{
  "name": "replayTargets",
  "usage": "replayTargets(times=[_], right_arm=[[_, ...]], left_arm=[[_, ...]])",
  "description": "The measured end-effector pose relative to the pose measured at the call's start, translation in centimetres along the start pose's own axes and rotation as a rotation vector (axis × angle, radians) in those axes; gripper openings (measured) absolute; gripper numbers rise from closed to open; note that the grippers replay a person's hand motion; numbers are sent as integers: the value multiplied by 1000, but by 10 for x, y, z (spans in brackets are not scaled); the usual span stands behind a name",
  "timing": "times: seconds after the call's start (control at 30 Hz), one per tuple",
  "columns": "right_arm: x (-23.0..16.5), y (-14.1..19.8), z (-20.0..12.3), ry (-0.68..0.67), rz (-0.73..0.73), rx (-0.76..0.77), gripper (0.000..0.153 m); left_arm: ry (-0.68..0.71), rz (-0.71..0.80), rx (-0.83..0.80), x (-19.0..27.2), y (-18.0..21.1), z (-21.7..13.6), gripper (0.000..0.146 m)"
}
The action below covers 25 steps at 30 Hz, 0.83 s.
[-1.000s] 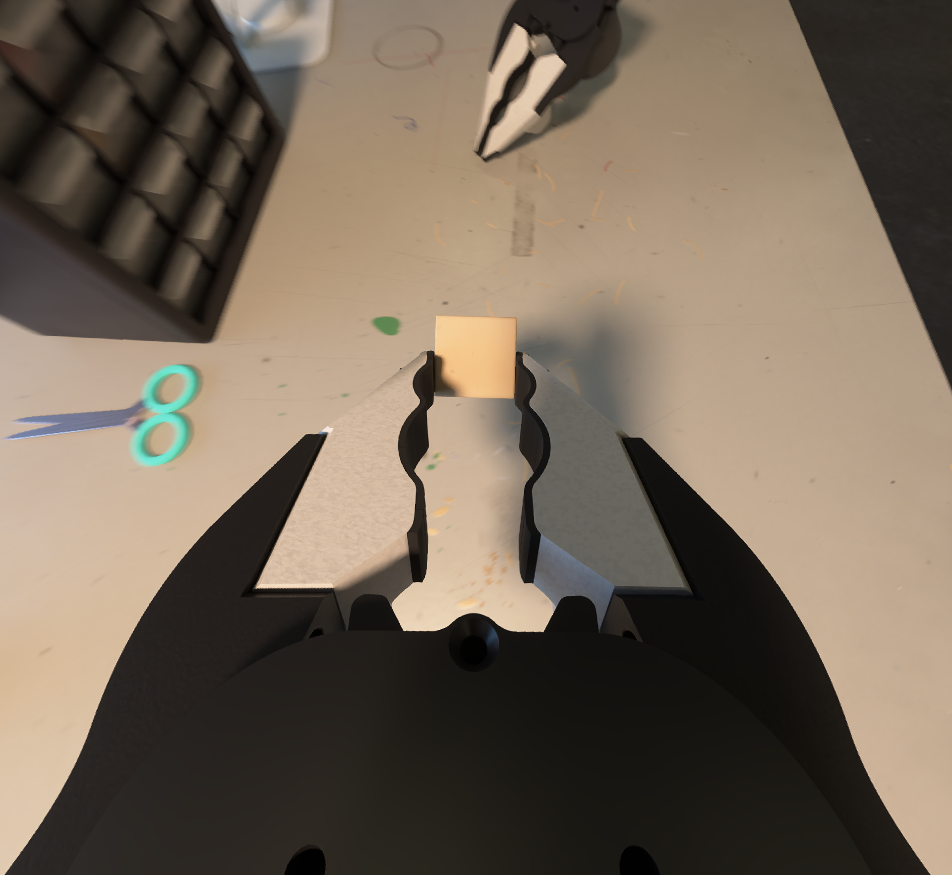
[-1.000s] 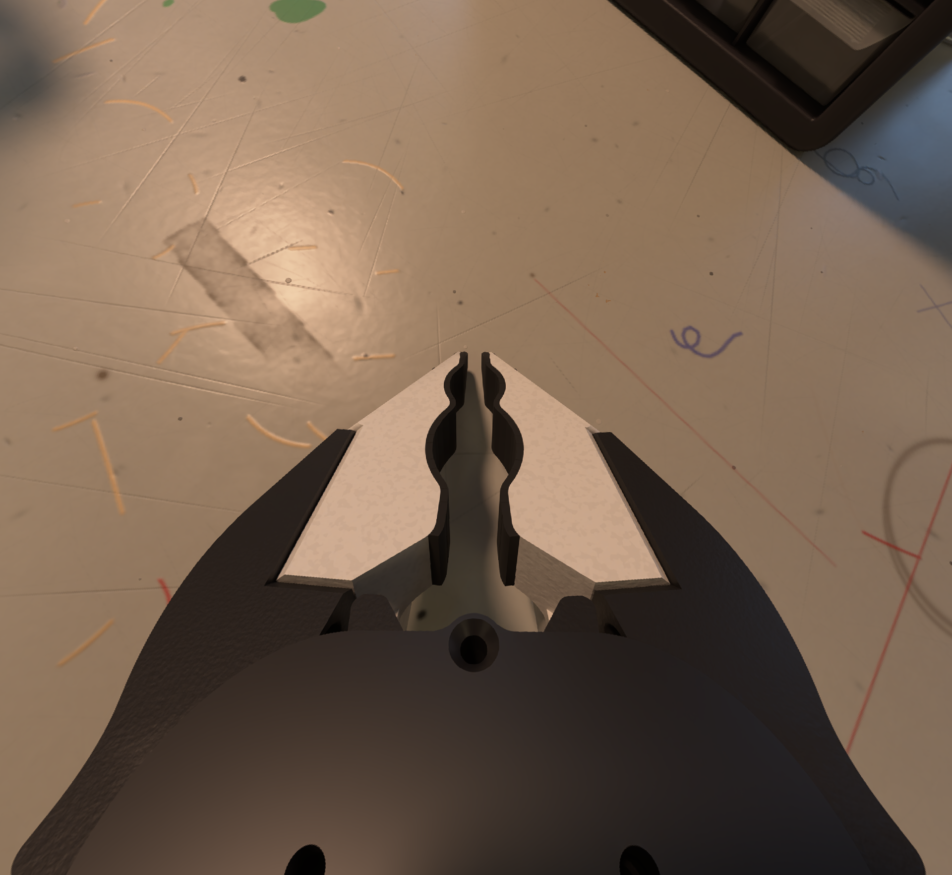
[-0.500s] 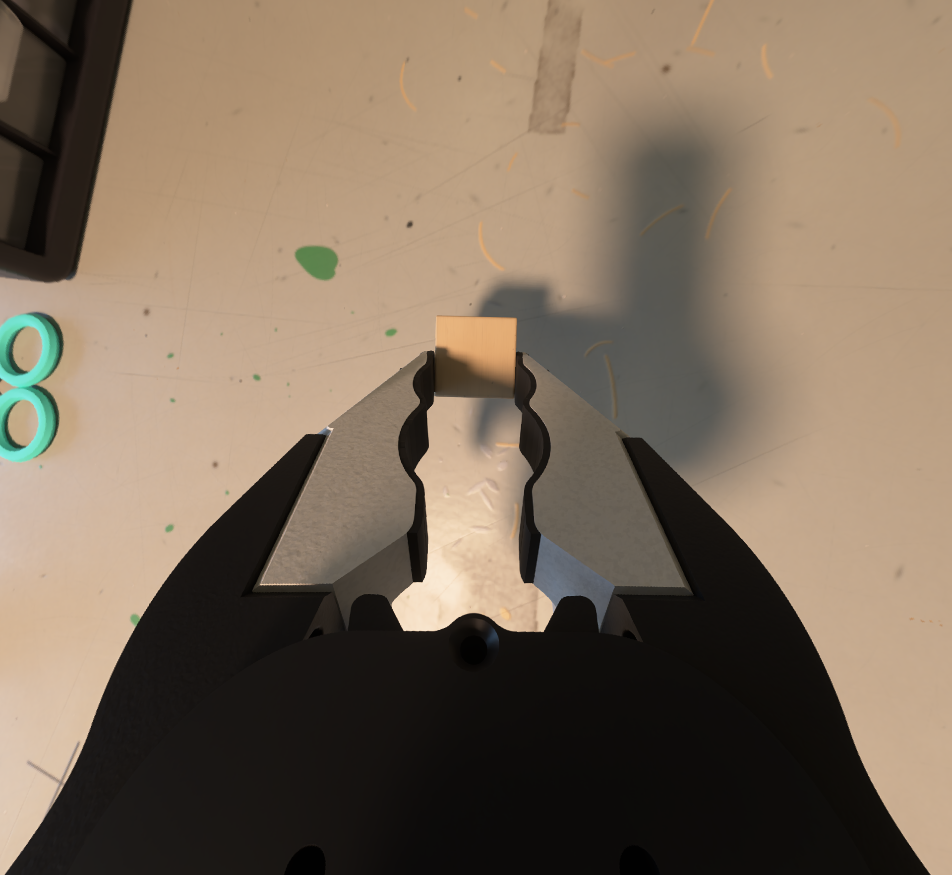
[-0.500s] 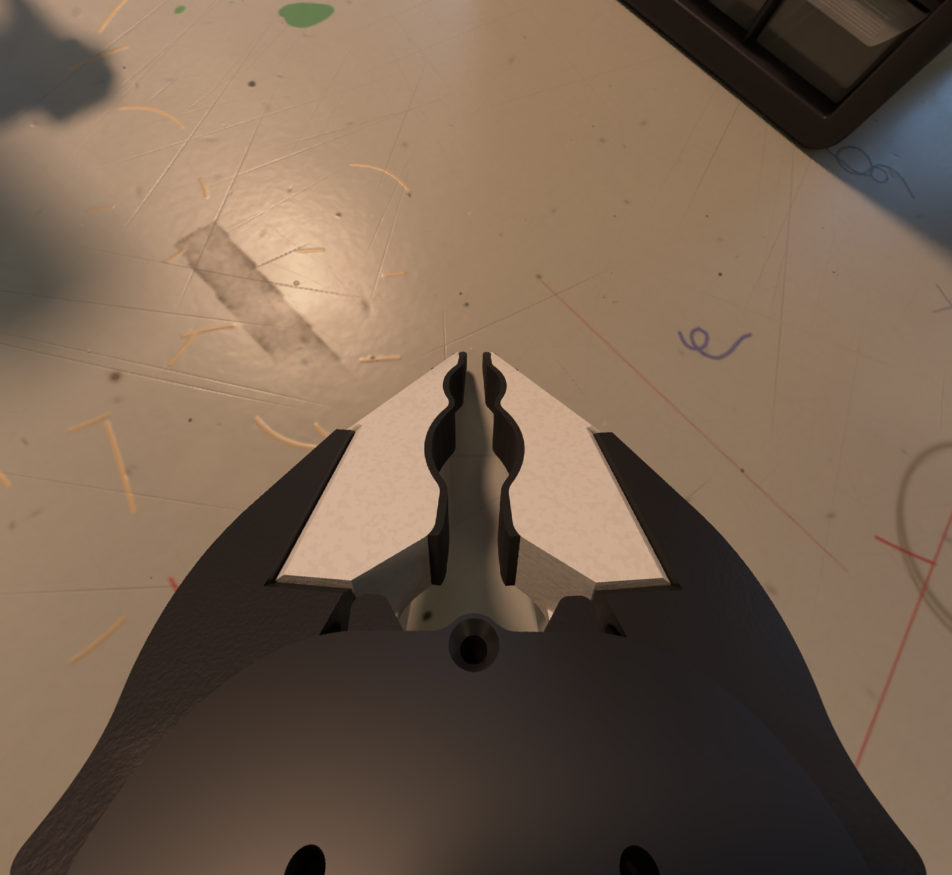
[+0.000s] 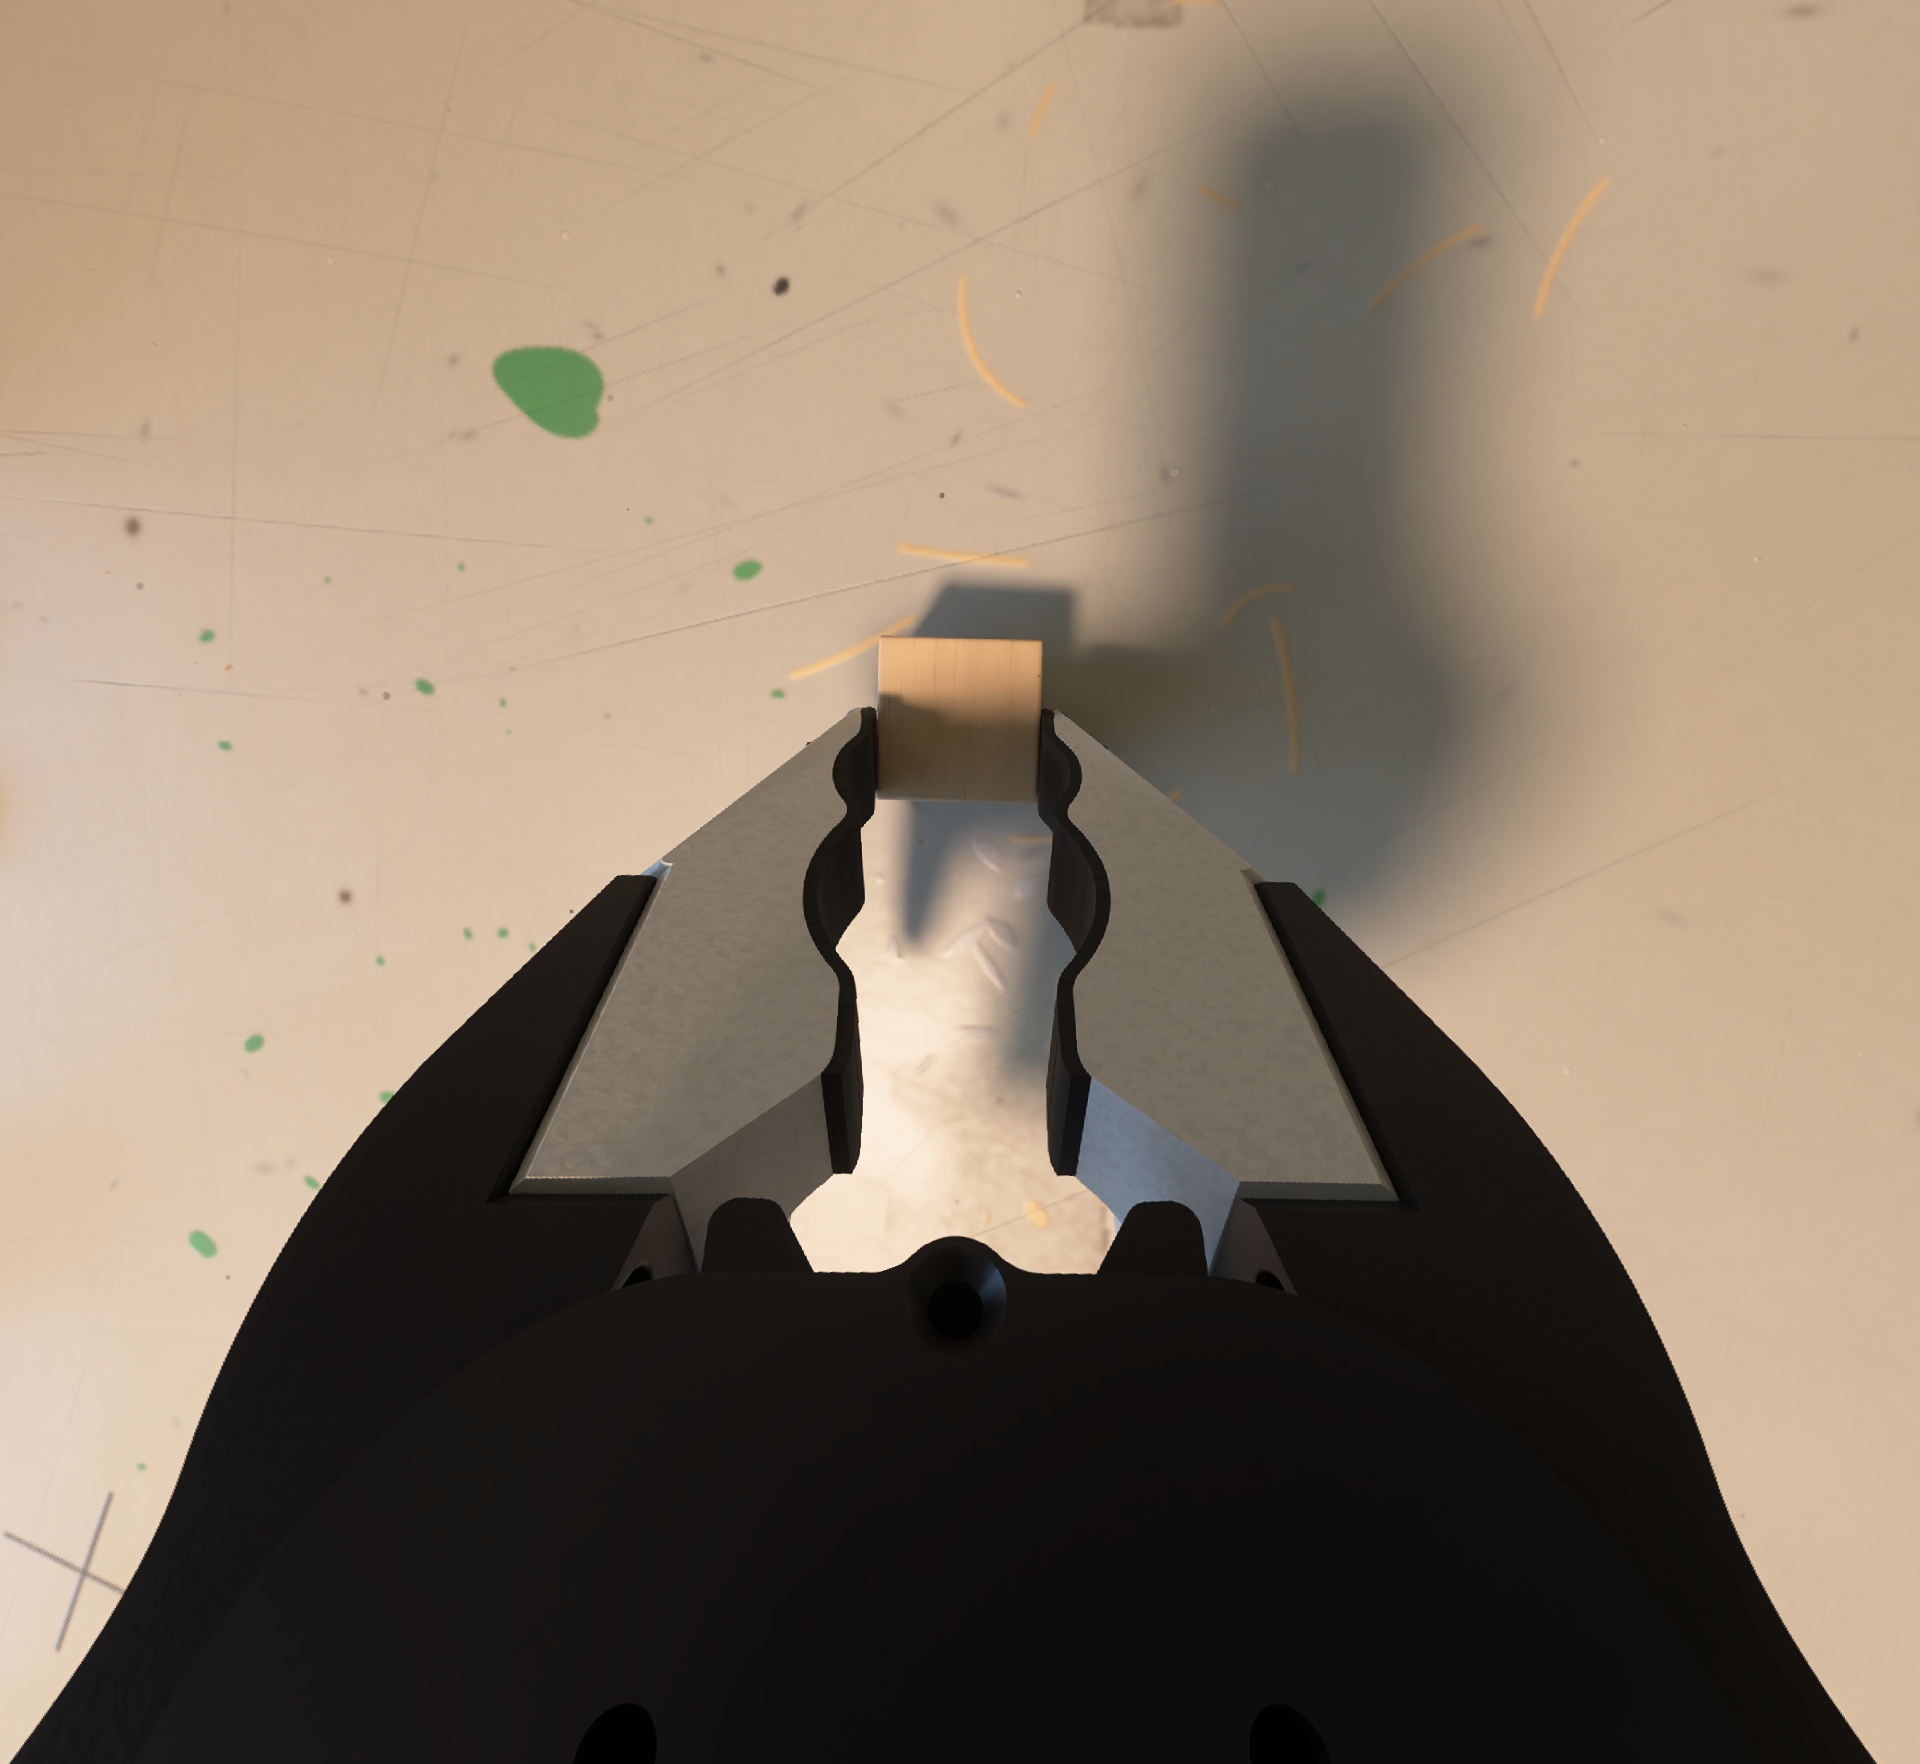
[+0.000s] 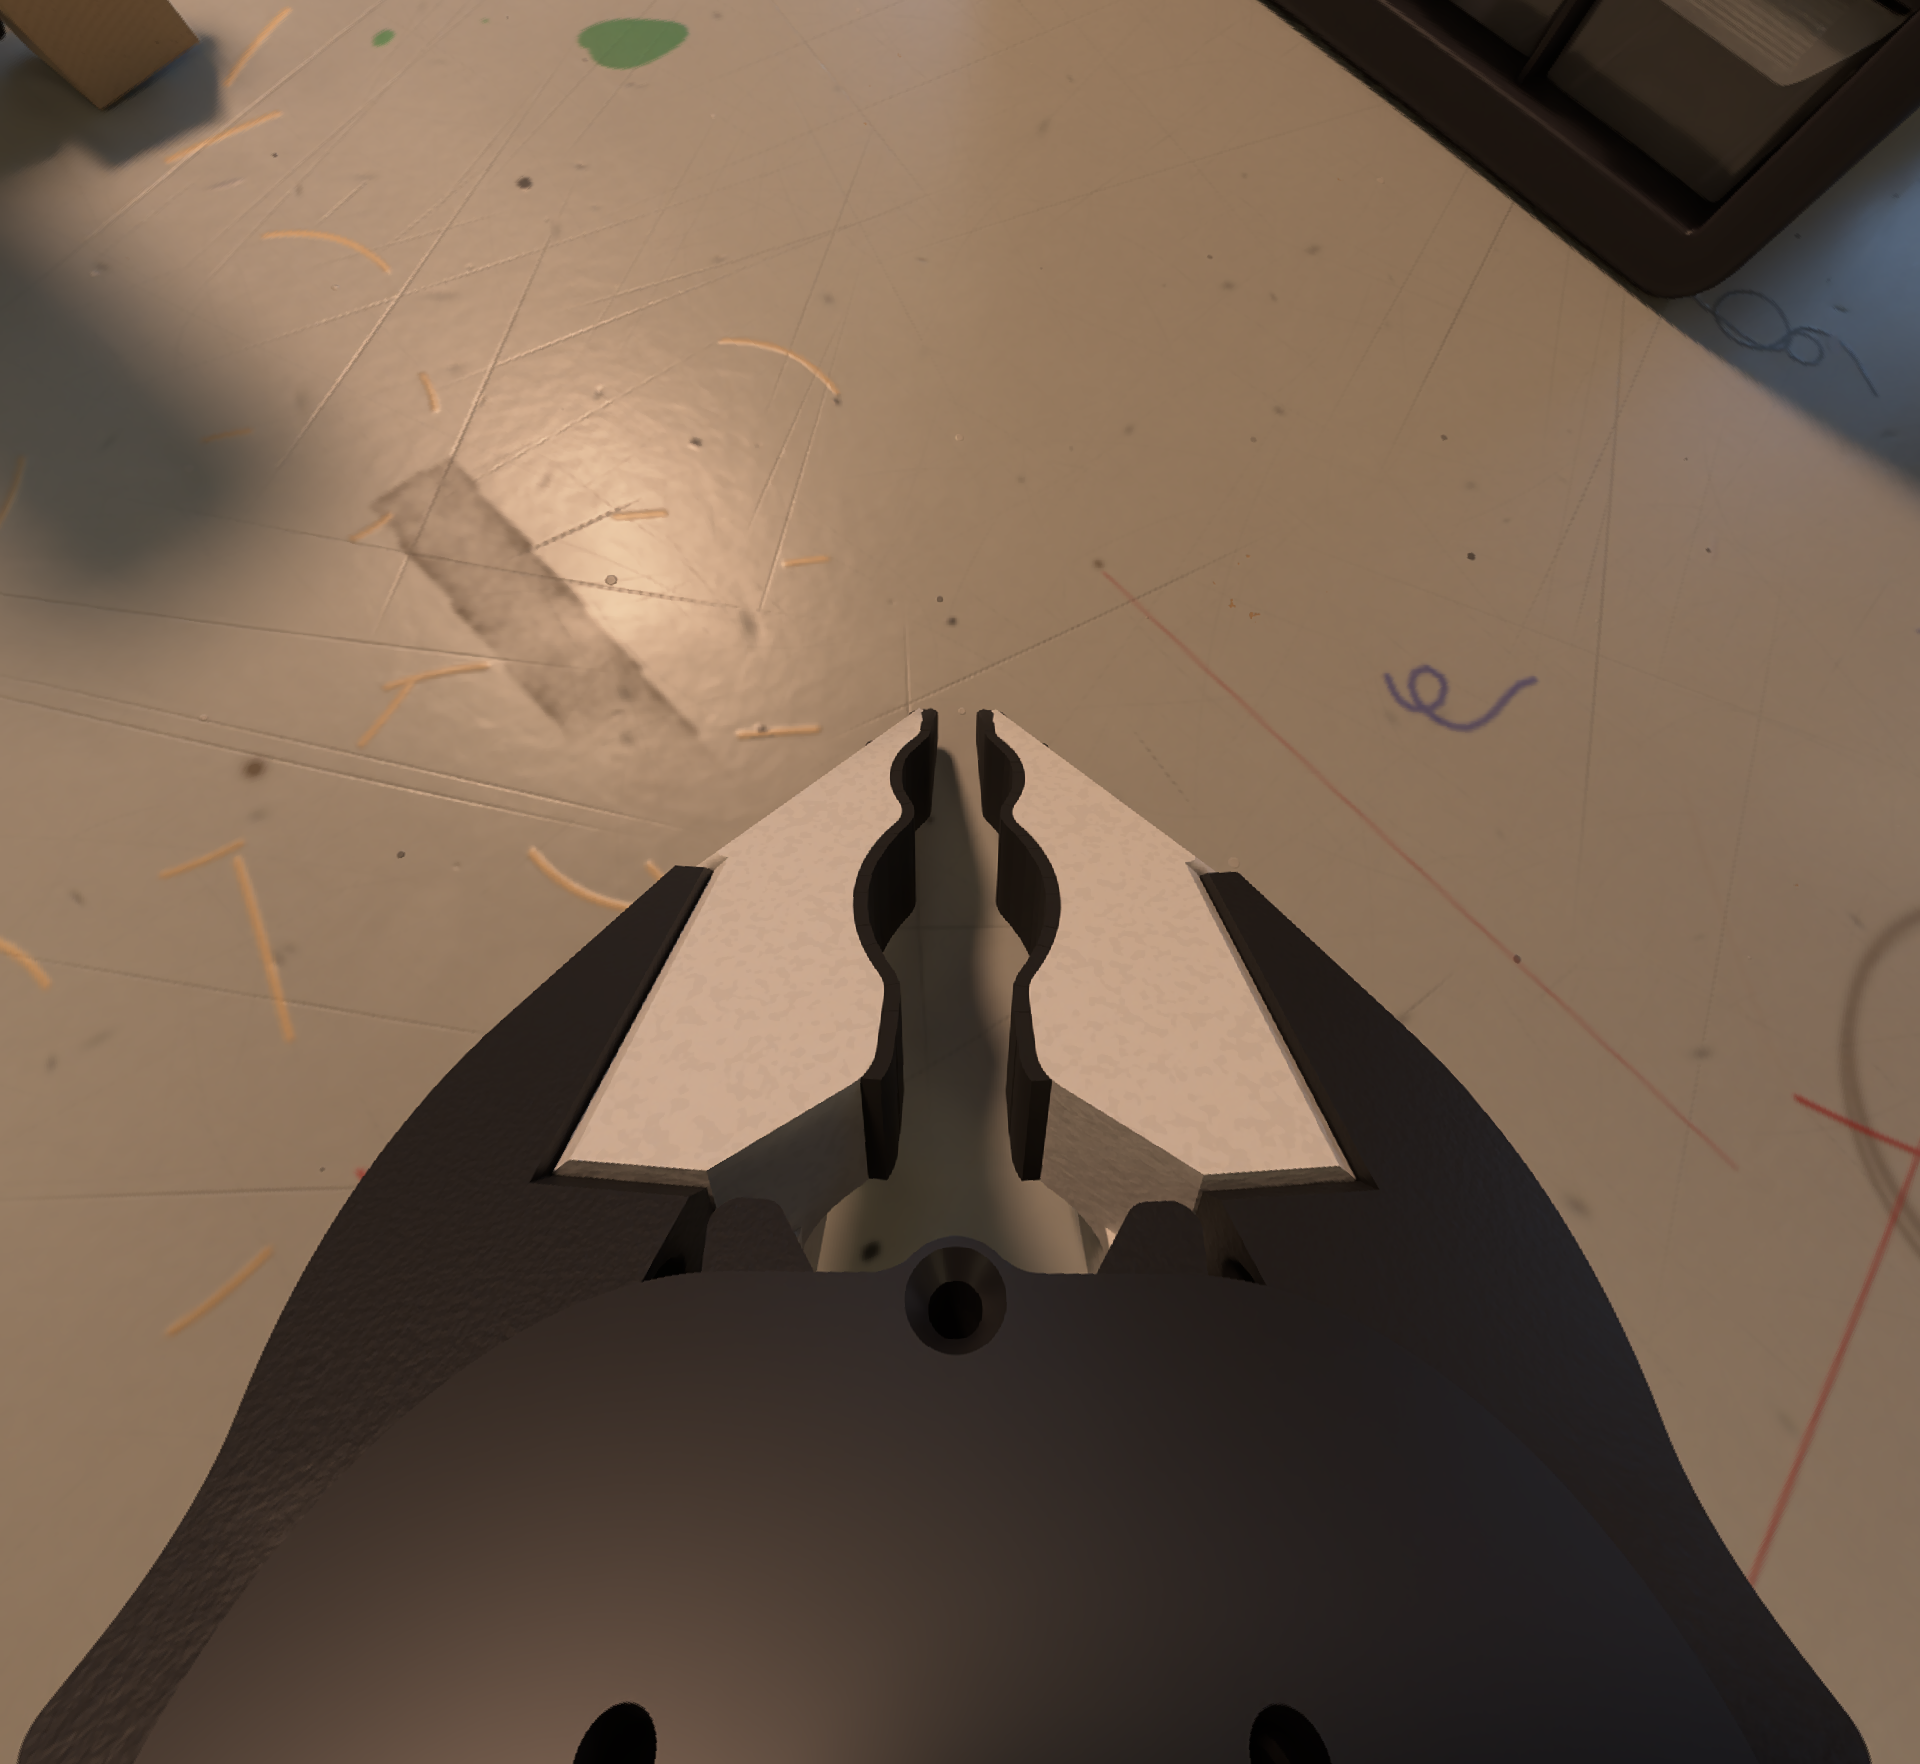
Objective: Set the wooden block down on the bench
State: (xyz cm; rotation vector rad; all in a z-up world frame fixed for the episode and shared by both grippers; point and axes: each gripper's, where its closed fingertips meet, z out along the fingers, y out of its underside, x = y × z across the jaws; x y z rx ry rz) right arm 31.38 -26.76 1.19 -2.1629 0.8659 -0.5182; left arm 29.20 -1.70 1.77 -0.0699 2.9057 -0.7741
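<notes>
A small wooden block [image 5: 958,717] sits clamped between the tips of my left gripper [image 5: 958,727], close above the beige bench [image 5: 416,156]; its shadow lies just behind it. The block also shows at the top left of the right wrist view [image 6: 73,21], with a tip of the left gripper on it, low over the bench [image 6: 1039,260]. My right gripper [image 6: 954,722] is shut and empty, its jaws nearly touching, hovering over the bench away from the block.
A dark drawer organiser [image 6: 1558,21] stands at the top right of the right wrist view. The bench bears a green paint blot [image 5: 549,389], a grey tape strip [image 6: 530,602], scratches, pen marks and wood shavings.
My left gripper has descended toward the bench with the block; the scissors and organiser have left its view. The block has entered the right wrist view at the top left. The right gripper barely moved.
</notes>
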Motion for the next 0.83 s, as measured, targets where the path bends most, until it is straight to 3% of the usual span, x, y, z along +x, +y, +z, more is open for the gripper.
replayTargets(times=[0.33,0.43,0.53,0.63,0.77,0.83], right_arm=[[-1,0,0,-7,0,1,8],[-2,0,-1,-10,-1,1,8],[-2,1,-1,-14,0,2,9],[-2,1,-1,-16,0,2,9],[-2,1,-2,-15,-1,2,9],[-2,1,-2,-14,-1,2,9]], left_arm=[[62,-33,-10,4,1,0,35],[43,-36,33,3,-6,-15,37],[-23,-44,137,-3,-22,-56,36],[-159,-87,253,-27,-26,-118,35],[-434,-239,288,-91,14,-206,35],[-527,-328,279,-120,42,-233,33]])
